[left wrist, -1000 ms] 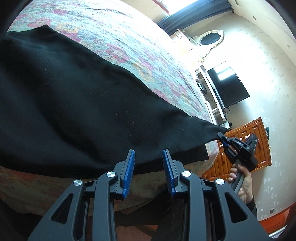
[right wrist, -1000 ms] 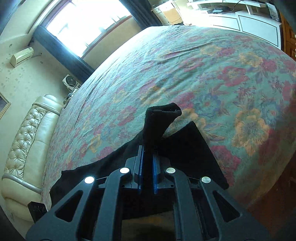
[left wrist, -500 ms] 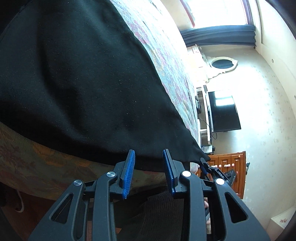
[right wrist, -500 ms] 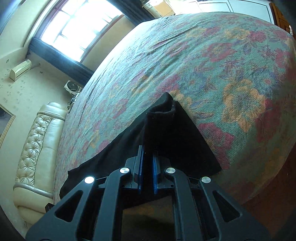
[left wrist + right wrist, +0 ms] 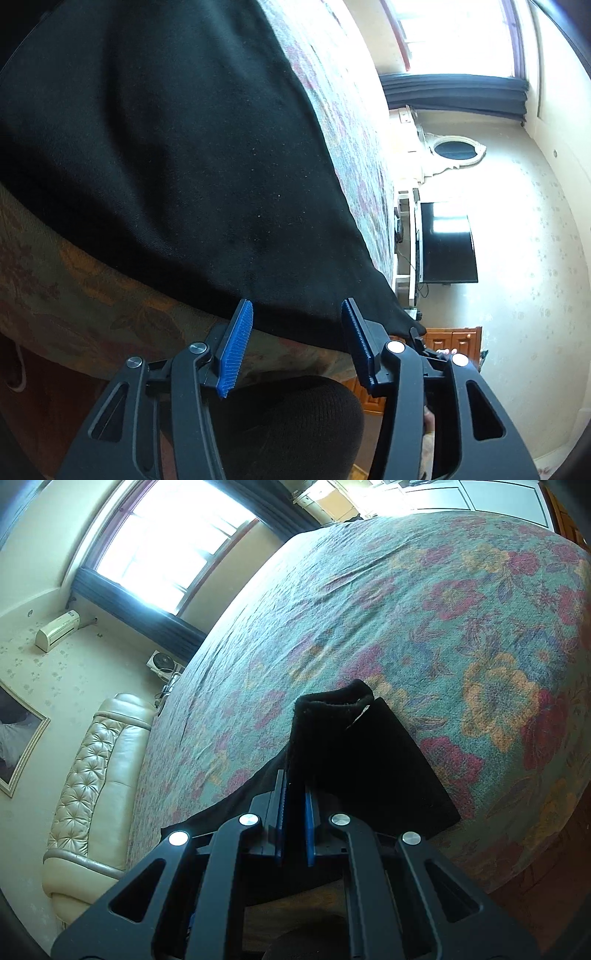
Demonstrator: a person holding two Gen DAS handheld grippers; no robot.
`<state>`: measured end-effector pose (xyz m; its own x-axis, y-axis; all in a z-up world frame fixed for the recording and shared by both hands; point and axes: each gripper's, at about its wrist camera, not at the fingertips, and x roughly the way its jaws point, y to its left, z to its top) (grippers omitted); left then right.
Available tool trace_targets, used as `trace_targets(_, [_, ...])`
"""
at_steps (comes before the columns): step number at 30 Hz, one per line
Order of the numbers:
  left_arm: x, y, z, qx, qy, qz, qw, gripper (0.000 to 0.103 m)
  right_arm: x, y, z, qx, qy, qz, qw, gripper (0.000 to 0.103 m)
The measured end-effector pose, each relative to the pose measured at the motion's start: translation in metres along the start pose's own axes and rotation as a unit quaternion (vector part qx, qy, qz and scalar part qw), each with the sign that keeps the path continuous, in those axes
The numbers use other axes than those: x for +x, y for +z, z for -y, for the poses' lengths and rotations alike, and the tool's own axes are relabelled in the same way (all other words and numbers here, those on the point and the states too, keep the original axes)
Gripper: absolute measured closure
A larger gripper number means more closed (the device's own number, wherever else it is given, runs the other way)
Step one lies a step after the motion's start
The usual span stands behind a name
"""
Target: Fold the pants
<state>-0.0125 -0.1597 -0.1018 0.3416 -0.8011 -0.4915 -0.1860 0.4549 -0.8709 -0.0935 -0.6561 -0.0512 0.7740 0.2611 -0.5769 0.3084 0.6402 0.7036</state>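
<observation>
1. Lying across the near part of the bed (image 5: 424, 602), the black pants (image 5: 177, 155) spread flat over the floral bedspread, with their near hem running along the bed's edge.
2. The right tool (image 5: 294, 808) has its blue pads pressed together on a bunched corner of the pants (image 5: 332, 738); that corner stands up as a raised tab above the pads while the rest of the cloth falls away to the bed on either side.
3. The left tool (image 5: 293, 332) is spread wide and holds nothing; its two blue pads sit one to each side of the hem, just in front of the cloth edge.
4. The relation that matters: in the left wrist view the pants' long axis runs from the upper left down to a pointed corner at the lower right, where the right tool (image 5: 424, 343) pinches it. The hem passes crosswise between the left tool's pads, so the cloth lies straight ahead of that tool and very near.
5. I judge the left tool to be the nearer one to any free stretch of hem, since the right one is already occupied at the far corner.
6. The coming move probably calls for the left tool to slide forward over the hem and close, so both ends can be lifted together.
7. Whether the left pads already touch the cloth cannot be told.
</observation>
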Motion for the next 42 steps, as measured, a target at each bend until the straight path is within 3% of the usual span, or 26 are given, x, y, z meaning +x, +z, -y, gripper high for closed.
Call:
trace_targets(14, [-0.005, 0.004, -0.005, -0.028, 0.013, 0.029, 0.9991, 0.053, -0.003, 0.002, 0.001, 0.004, 0.008, 0.001, 1.0, 0.095])
trace_targets(16, [-0.007, 0.003, -0.004, -0.022, 0.02, 0.038, 0.9989, 0.058, -0.004, 0.002, 0.001, 0.004, 0.01, 0.001, 1.0, 0.095])
trace_targets(18, [-0.009, 0.002, -0.002, -0.013, 0.031, 0.046, 0.9984, 0.071, -0.004, 0.002, 0.003, 0.006, 0.01, 0.0, 1.0, 0.095])
trace_targets(21, [-0.013, 0.002, 0.0, 0.005, 0.044, 0.06, 0.9972, 0.083, -0.003, 0.001, 0.009, 0.016, 0.014, -0.003, 1.0, 0.095])
trace_targets(27, [-0.012, 0.001, 0.005, 0.029, 0.079, 0.061, 0.9946, 0.094, 0.0, -0.004, 0.021, 0.03, 0.018, -0.012, 0.999, 0.095])
trace_targets(42, [-0.013, -0.011, 0.017, 0.053, 0.125, 0.058, 0.989, 0.096, 0.002, -0.026, 0.052, 0.051, 0.004, -0.038, 0.998, 0.095])
